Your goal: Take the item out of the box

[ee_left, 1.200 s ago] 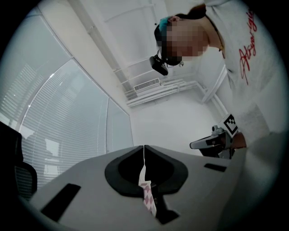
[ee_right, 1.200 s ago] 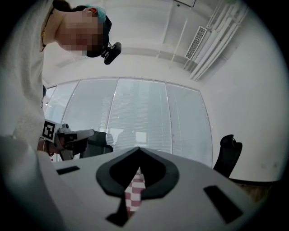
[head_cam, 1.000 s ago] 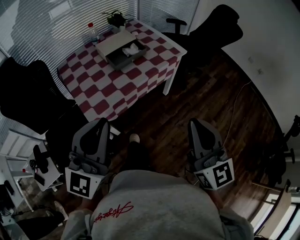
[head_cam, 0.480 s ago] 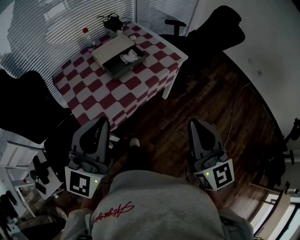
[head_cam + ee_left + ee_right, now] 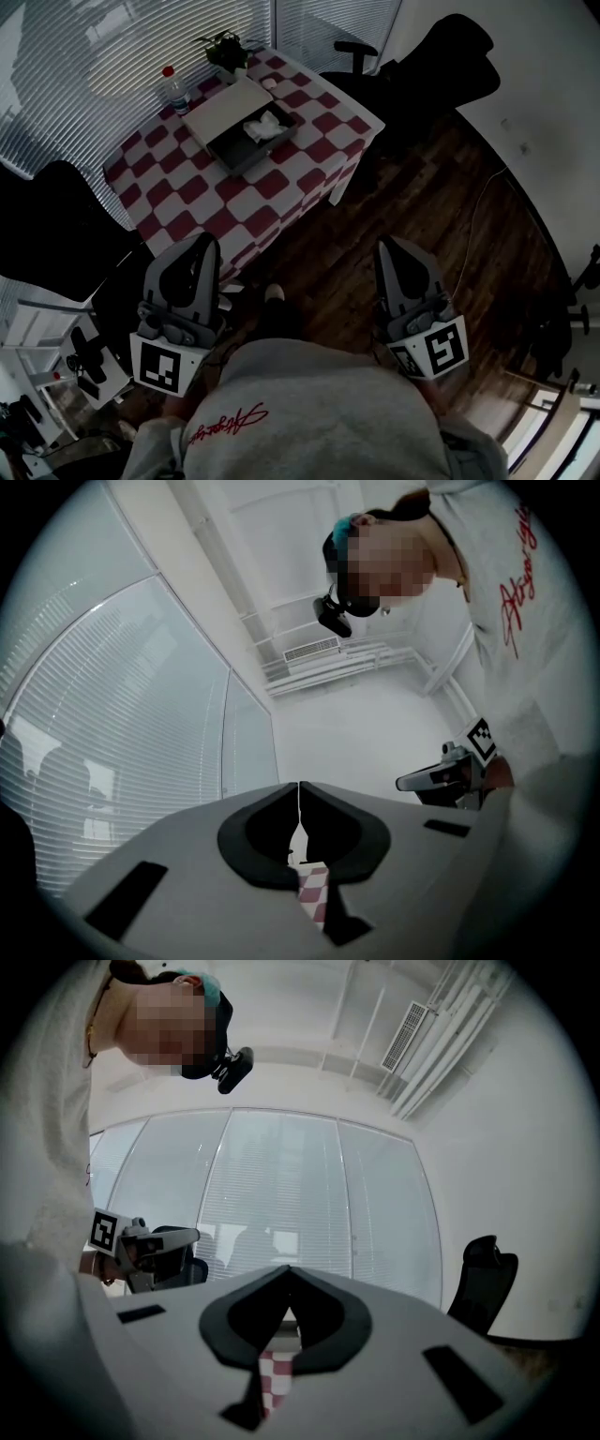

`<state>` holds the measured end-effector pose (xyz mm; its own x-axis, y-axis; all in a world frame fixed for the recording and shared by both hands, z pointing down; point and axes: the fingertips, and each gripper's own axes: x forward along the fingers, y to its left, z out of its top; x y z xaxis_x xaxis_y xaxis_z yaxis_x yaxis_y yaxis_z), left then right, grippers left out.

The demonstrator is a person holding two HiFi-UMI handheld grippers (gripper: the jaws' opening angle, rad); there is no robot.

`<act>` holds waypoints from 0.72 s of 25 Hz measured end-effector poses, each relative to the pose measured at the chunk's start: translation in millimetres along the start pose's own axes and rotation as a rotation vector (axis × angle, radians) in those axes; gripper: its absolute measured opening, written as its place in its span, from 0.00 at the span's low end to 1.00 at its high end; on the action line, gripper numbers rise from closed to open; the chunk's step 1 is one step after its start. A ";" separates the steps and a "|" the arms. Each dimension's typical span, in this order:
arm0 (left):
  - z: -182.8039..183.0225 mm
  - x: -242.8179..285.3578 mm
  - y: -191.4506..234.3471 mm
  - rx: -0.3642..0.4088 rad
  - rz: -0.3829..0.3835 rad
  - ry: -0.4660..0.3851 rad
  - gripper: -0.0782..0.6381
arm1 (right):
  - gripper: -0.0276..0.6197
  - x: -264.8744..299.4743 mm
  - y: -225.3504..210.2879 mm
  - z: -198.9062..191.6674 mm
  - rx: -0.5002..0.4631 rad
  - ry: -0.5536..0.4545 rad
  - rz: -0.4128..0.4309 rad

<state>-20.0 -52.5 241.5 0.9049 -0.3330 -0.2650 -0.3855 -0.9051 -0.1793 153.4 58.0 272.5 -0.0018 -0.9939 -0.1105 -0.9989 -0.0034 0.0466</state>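
Observation:
A shallow dark box [image 5: 246, 142] stands open on the red-and-white checked table [image 5: 192, 202], its pale lid [image 5: 223, 105] lying against its far side. A crumpled white item [image 5: 263, 126] lies inside the box. My left gripper [image 5: 207, 242] and right gripper [image 5: 385, 245] are held low in front of me over the wooden floor, well short of the table. Both are shut with nothing between the jaws. In the left gripper view the jaws of the left gripper [image 5: 299, 790] meet in a thin line; the right gripper [image 5: 286, 1275] looks the same in its own view.
A clear bottle with a red cap [image 5: 172, 86] and a small potted plant [image 5: 228, 49] stand at the table's far end. Black office chairs [image 5: 441, 66] sit at the right and left [image 5: 56, 216] of the table. White shelving [image 5: 66, 356] stands at my left.
The table and box have slid lower and nearer in the head view as I move toward them. Both grippers keep their places in front of me, still shut.

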 end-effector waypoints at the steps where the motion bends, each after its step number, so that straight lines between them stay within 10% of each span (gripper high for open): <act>1: -1.1 3.8 3.3 0.001 -0.005 0.001 0.13 | 0.06 4.7 -1.5 0.0 -0.002 0.002 -0.001; 18: -24.8 63.9 77.1 -0.007 -0.039 -0.002 0.13 | 0.06 95.5 -28.3 -1.1 -0.008 -0.014 -0.028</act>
<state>12.5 -150.1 234.2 0.9189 -0.2971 -0.2596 -0.3487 -0.9193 -0.1824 181.5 -37.0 261.8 0.0253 -0.9918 -0.1255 -0.9982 -0.0319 0.0509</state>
